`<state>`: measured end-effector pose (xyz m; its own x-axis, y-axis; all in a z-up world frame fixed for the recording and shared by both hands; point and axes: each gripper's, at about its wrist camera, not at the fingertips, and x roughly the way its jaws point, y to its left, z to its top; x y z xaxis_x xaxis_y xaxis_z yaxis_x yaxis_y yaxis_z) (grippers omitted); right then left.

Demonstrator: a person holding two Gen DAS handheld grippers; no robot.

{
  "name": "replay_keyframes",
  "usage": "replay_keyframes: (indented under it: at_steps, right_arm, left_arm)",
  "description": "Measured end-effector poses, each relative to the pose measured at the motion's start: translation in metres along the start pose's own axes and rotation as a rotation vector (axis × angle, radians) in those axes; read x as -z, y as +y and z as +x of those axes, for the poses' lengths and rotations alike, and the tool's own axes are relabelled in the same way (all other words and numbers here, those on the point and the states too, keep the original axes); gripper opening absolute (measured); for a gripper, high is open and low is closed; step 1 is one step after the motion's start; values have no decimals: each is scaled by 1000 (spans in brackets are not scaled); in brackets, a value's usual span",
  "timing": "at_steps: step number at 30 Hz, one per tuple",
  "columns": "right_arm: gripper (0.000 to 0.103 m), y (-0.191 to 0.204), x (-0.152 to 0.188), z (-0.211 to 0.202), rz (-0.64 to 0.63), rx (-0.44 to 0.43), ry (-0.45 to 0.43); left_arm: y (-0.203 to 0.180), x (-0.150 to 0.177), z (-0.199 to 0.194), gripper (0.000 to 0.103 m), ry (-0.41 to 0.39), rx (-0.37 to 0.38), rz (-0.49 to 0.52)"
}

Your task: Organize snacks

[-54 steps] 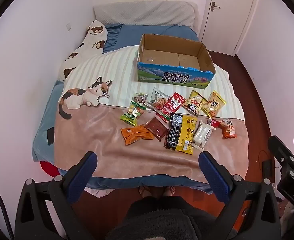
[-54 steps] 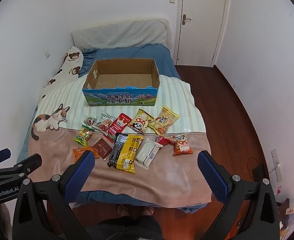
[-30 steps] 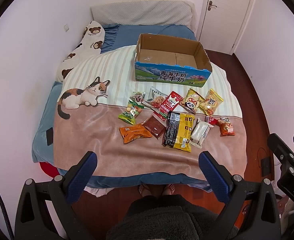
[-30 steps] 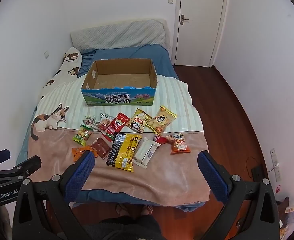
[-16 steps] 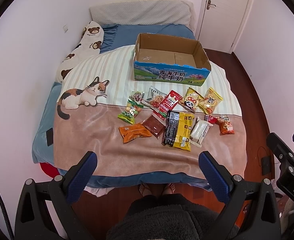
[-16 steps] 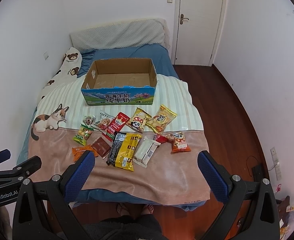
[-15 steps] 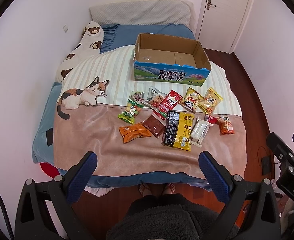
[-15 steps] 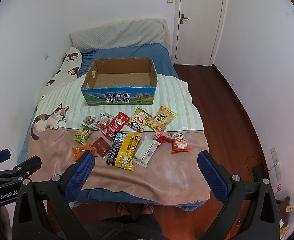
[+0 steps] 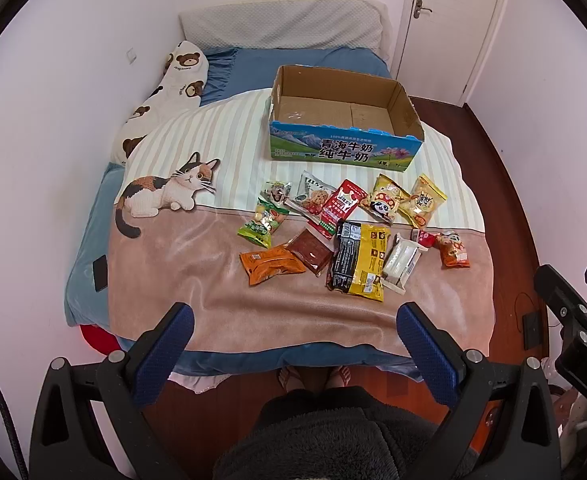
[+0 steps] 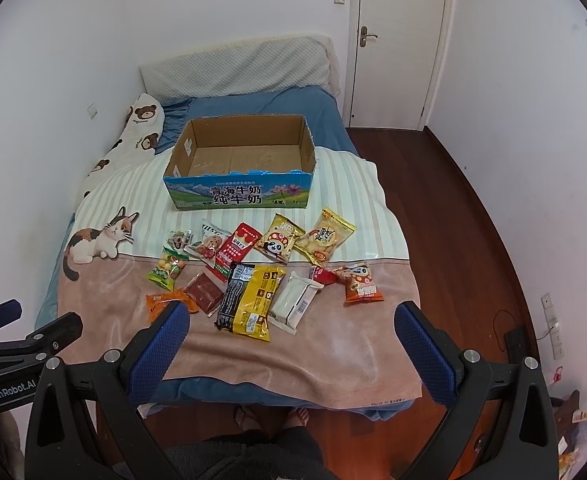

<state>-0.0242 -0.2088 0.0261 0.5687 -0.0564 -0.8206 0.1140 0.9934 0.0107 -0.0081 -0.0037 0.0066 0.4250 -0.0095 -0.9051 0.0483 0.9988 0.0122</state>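
**Fingers wide and empty; snacks unsorted, box unfilled**

Fingers of left gripper (image 9: 295, 338) spread wide, gripping nothing, held above the foot edge of the bed (image 9: 93, 240). Right gripper (image 10: 291, 338) likewise wide apart and empty, over the same edge.

Risks, as judged from present layout:
- Packets overlap. Black-and-yellow packet (image 9: 359, 258) lies against white wrapper (image 9: 400, 262) and dark red-brown packet (image 9: 309, 250); closing on one likely to drag or lift a neighbour.
- Flat foil packs on soft blanket (image 9: 173, 264): fingertips may pinch fabric along with the pack, or slide off a thin edge.
- Small orange-red packet (image 9: 453, 252) sits nearest the right edge of the bed; a nudge could send it to the floor.
- Cardboard box (image 9: 343, 120) rests on soft bedding; a hard drop against its near wall could shift it.

Condition of task items: roughly a dozen sealed snack packets, clustered mid-bed between box and foot edge. Far row includes red packet (image 9: 343, 206), panda packet (image 9: 385, 204), yellow cracker packet (image 9: 423, 204); green packet (image 9: 263, 224) and orange packet (image 9: 271, 264) at left of cluster. Box open-topped, interior bare.
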Motion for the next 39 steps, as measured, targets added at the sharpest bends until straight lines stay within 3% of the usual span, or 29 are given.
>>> replay_keyframes:
  at_steps: [39]
  right_arm:
    - [103,5,8,2,6,-7,3]
  left_arm:
    - [0,-5,4,103,-7,4,10]
